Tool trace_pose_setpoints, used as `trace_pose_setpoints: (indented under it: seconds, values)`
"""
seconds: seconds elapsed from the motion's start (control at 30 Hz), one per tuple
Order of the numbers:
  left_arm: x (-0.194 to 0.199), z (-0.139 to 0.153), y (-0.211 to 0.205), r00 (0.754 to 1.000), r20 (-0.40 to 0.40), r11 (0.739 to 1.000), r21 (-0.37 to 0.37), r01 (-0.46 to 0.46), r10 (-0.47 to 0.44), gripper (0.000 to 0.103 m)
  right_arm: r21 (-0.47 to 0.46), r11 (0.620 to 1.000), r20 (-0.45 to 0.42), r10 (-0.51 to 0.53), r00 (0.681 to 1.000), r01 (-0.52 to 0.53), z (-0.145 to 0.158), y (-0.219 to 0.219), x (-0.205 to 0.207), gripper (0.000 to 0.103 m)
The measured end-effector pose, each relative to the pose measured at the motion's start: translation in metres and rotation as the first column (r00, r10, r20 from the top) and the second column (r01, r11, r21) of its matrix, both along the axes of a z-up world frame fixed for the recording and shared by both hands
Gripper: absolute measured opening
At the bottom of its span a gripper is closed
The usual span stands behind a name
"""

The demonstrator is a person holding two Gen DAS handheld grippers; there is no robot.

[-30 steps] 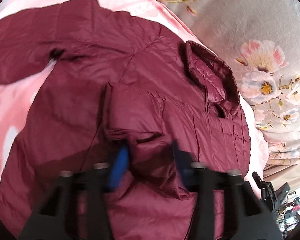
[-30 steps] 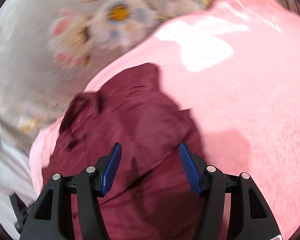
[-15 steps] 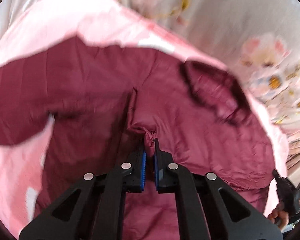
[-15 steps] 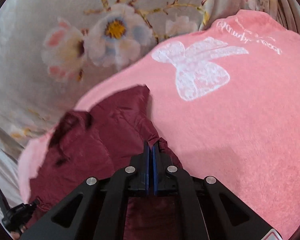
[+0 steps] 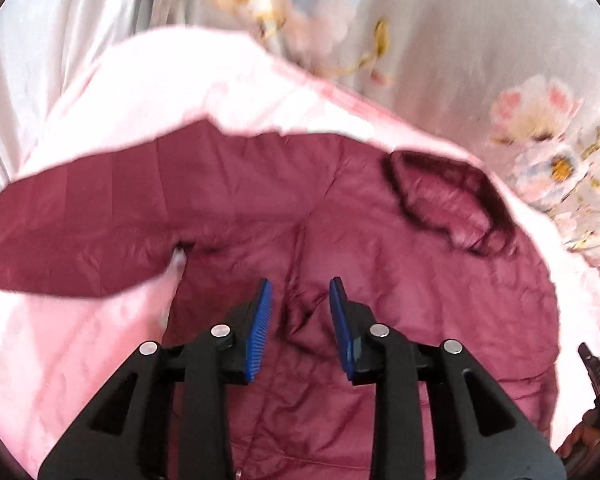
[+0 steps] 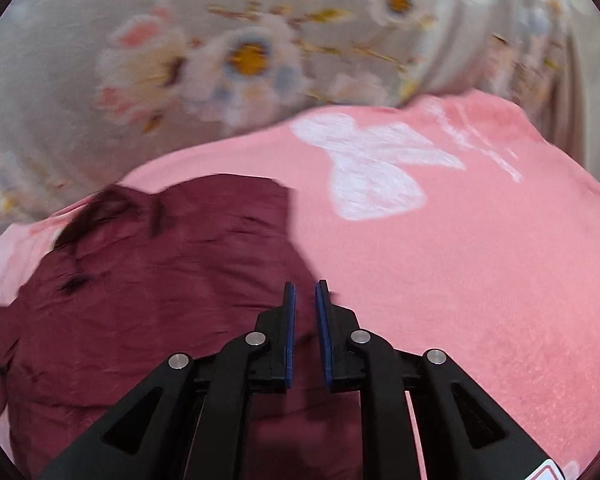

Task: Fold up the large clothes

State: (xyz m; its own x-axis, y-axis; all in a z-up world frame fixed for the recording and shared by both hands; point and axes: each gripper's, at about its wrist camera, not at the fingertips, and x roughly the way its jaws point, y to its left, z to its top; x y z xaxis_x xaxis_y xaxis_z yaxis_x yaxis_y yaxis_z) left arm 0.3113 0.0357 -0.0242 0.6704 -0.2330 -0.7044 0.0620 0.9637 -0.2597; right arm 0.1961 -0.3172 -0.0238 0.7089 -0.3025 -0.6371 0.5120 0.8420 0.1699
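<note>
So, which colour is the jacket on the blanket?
Dark red jacket, clearest in the left wrist view.

pink blanket [image 6: 480, 280], floral bedsheet [image 6: 180, 60]

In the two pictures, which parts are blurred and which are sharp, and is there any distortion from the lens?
Left wrist view: the flowered cloth and the jacket are smeared by motion; the left tool stays sharp. Right wrist view: the flowers are streaked, the pink blanket is a little soft, the right tool is crisp. Both views bend strongly toward dark round corners.
</note>
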Motion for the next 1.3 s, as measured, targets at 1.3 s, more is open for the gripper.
trace_pose_setpoints:
  seconds: [1.3]
  values:
    - [-0.047, -0.041, 0.055, 0.992, -0.038, 0.988, -0.094, -0.123, 0.119, 0.069, 0.022, 0.952, -0.136, 0.304, 0.943, -0.304, -0.034, 0.115, 0.011, 0.031]
